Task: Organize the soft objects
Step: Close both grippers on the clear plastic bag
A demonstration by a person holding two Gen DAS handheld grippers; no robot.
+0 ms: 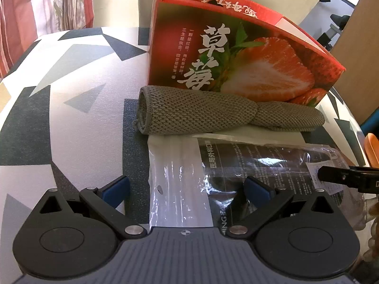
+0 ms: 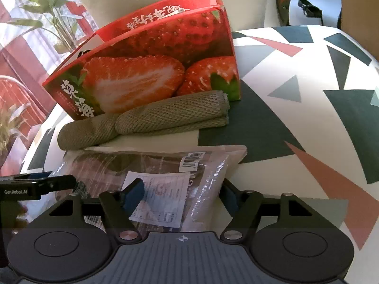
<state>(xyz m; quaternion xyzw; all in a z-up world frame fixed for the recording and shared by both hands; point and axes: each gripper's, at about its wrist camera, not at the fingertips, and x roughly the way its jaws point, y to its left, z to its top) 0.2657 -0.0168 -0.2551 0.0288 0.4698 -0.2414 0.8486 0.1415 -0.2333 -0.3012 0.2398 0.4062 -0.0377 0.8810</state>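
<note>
Left wrist | left tongs (image 1: 187, 189), right tongs (image 2: 182, 195) agape, empty | plastic packet (image 1: 248, 165) between fingers

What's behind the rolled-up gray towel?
The red strawberry box stands right behind the rolled towel, open at the top. The towel covers the box's bottom edge, and the box's inside can't be seen from here.

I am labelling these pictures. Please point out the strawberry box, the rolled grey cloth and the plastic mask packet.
strawberry box (image 1: 248, 54): left wrist view, front face.
rolled grey cloth (image 1: 194, 113): left wrist view, thick middle.
plastic mask packet (image 2: 165, 165): right wrist view, top.
</note>
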